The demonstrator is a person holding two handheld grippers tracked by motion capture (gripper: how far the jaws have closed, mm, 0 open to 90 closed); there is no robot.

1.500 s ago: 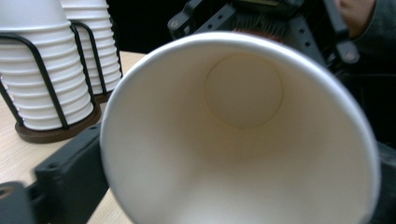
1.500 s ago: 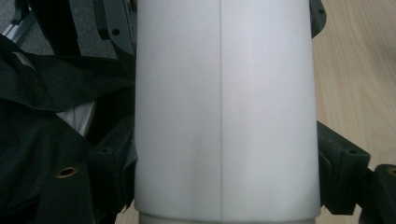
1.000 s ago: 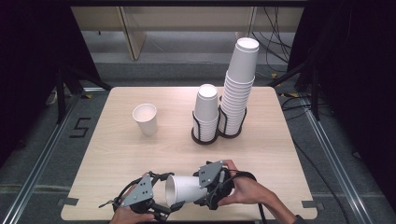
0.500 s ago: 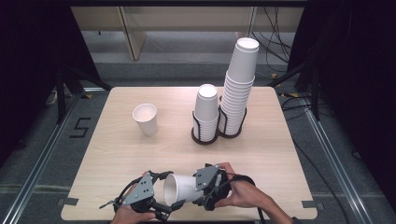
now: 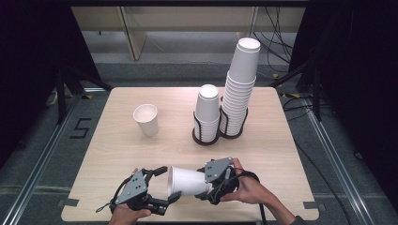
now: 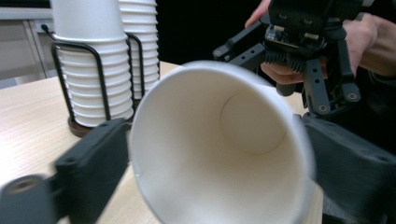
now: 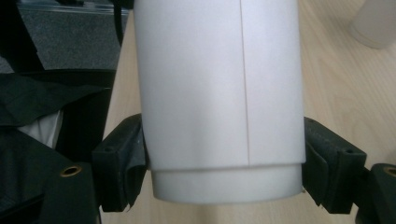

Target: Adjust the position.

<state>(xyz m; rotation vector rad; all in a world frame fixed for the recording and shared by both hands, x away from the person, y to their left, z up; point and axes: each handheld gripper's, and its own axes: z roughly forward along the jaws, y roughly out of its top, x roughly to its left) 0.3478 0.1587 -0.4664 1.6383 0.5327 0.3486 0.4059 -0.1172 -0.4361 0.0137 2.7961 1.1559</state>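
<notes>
My right tongs (image 5: 206,185) are clamped on the base end of a white paper cup (image 5: 187,182), held on its side low over the near edge of the surface (image 5: 277,154). My left tongs (image 5: 165,185) have just been closing around its rim, and their pads look to press it now. One cup (image 5: 146,119) already stands alone at the far left, so I judge this one is mid-handover with placing to come, and the racked stacks (image 5: 225,108) wait.

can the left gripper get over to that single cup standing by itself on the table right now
Probably not yet. The left gripper has just closed on the rim of the paper cup that the right gripper clamps near its base. The table toward the lone cup looks unobstructed.
</notes>
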